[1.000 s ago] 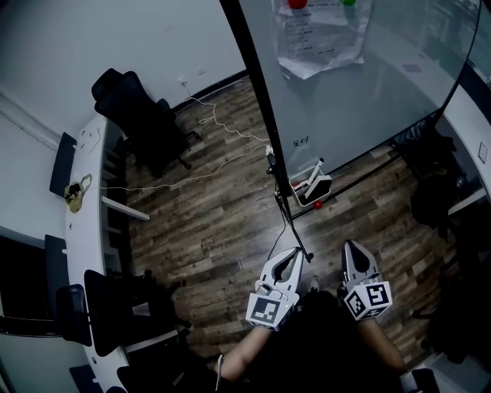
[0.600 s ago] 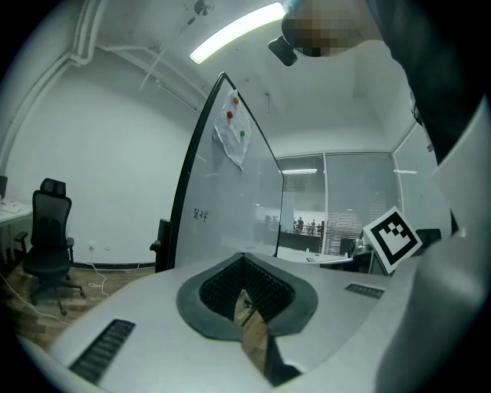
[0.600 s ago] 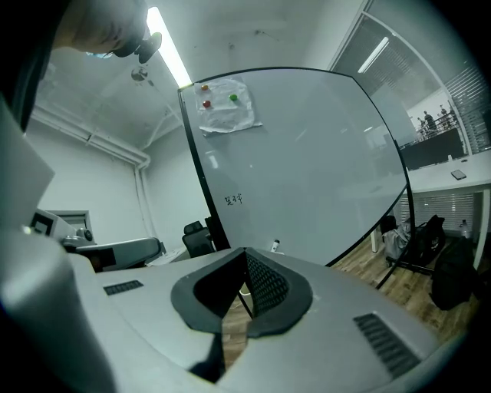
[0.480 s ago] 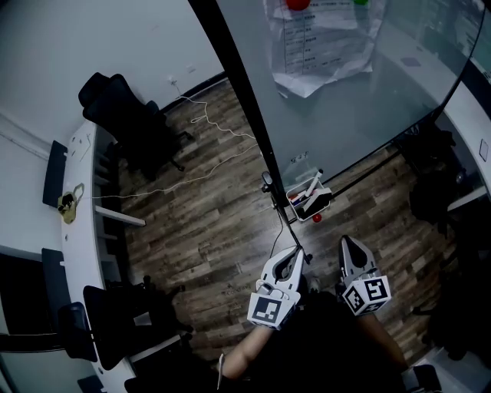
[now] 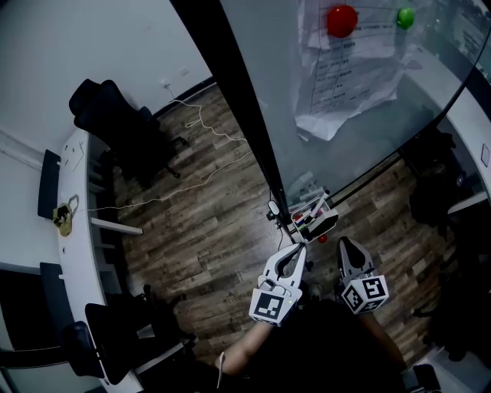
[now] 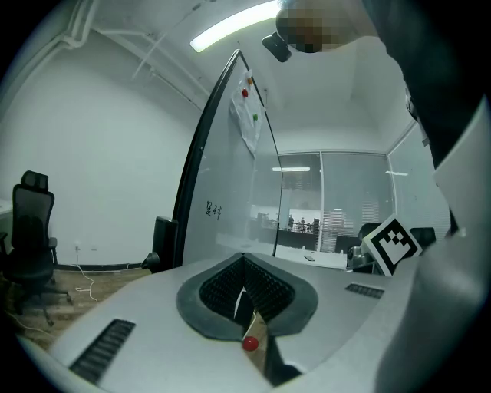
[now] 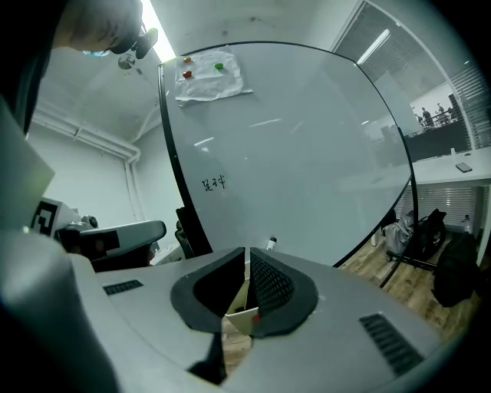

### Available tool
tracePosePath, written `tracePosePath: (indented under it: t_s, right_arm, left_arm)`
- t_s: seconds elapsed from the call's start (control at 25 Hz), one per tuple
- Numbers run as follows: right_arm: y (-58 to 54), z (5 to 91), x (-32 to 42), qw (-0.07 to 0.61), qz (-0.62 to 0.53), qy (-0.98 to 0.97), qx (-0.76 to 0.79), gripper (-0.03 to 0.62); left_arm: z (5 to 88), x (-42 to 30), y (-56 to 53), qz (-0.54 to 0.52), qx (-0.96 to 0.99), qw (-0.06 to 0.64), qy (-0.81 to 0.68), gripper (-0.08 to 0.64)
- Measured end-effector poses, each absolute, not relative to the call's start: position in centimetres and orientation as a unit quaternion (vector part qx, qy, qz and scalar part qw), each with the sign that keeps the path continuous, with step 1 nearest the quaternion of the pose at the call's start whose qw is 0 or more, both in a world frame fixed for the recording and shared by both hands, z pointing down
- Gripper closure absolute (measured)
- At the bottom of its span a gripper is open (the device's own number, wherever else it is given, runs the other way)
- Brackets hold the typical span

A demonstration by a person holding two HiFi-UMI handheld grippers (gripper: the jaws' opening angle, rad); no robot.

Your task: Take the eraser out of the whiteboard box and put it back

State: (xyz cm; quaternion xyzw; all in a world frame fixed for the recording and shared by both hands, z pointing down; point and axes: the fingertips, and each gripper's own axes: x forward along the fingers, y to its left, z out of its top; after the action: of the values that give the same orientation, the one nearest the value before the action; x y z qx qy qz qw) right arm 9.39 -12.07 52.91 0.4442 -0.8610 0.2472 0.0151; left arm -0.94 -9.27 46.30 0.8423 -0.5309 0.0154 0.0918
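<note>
The whiteboard box [image 5: 316, 217] is a small wire tray hanging at the lower edge of the whiteboard [image 5: 307, 138], with markers in it. I cannot make out the eraser among its contents. My left gripper [image 5: 301, 247] is shut and empty, its tips just below the box's left side. My right gripper [image 5: 343, 240] is also shut and empty, just right of and below the box. In the left gripper view the left gripper [image 6: 244, 257] has its pads together and points at the board. The right gripper [image 7: 246, 252] also has its pads together in its own view.
A paper sheet [image 5: 345, 77] hangs on the board under a red magnet [image 5: 341, 21] and a green magnet [image 5: 405, 17]. A small red ball [image 5: 323, 239] lies under the box. An office chair [image 5: 115, 115], a white desk [image 5: 73, 230], a floor cable [image 5: 199, 123] and dark bags [image 5: 433, 199] surround the wooden floor.
The person has stepped closer to the whiteboard. Both grippers have advanced with them, so the box now sits right in front of the fingertips. Both stay shut.
</note>
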Motion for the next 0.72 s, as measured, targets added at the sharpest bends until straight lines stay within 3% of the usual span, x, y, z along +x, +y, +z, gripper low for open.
tracePosePath:
  t_s: [0.2,0.72]
  right_arm:
    - [-13.4,53.8,8.6,0.022,0.256,-0.86,0.441,0.568]
    - [-14.8,56.2,7.6,0.039,0.286,-0.853,0.434,0.398]
  left_arm:
    - [46.5,-1.3,-10.7,0.005,0.839,0.108,-0.533,0.554]
    - [47.6,-1.9,-11.6,0.008,0.838,0.125,-0.531,0.554]
